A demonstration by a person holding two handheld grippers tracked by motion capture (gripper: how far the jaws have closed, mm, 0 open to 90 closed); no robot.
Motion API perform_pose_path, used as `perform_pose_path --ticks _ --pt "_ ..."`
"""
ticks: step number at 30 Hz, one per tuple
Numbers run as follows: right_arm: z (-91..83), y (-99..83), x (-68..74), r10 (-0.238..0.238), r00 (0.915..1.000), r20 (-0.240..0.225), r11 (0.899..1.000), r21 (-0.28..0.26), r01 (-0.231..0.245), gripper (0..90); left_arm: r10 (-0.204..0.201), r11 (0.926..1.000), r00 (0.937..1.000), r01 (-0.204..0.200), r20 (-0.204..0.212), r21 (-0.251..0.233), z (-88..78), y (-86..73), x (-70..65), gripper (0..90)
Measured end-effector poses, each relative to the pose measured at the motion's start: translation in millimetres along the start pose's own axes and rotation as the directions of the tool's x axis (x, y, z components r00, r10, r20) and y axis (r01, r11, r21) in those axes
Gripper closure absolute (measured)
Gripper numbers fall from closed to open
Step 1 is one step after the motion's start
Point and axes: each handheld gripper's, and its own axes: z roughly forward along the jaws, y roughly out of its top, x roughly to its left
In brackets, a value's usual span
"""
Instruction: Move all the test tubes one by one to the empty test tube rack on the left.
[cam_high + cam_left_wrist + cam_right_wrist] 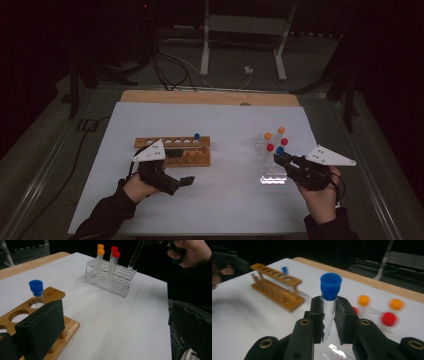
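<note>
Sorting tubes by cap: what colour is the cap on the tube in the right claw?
Blue. The tube's cap, clamped in the right claw, shows best in the right gripper view.

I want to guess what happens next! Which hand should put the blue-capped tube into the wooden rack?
The right one, probably. The right gripper already has its jaws shut on the blue-capped tube, lifted above the clear rack. The left gripper holds nothing and sits beside the wooden rack.

Clear glossy plastic rack (pixel 110 277); matt wooden rack (pixel 275 288); smooth transparent tube (pixel 329 315) with matt blue plastic cap (pixel 331 285).
</note>
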Motion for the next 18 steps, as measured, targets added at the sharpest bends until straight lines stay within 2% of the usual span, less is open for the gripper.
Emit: perform_pose_path --ticks 6,8,10,18 --pt "21.0 -4.9 18.5 -0.021 0.9968 -0.078 0.999 0.047 0.024 76.9 0.010 0.9999 0.9995 -0.010 0.029 0.005 8.2 5.7 -3.5 1.3" --pt "27.5 -7.3 23.3 -0.022 0.9944 -0.103 0.998 0.062 0.028 76.9 -0.008 0.9999 0.9992 0.007 0.040 0.008 11.6 7.6 -4.0 1.3" --pt "33.3 -9.5 28.3 -0.024 0.9916 -0.127 0.997 0.072 0.034 76.9 -0.008 0.9999 0.9987 0.007 0.050 0.009 14.8 9.1 -5.1 1.3" --pt "53.5 -17.2 50.4 -0.033 0.9764 -0.213 0.990 0.124 0.060 76.9 0.037 0.9993 0.9948 -0.037 0.094 0.001 28.4 17.6 -13.7 7.4"
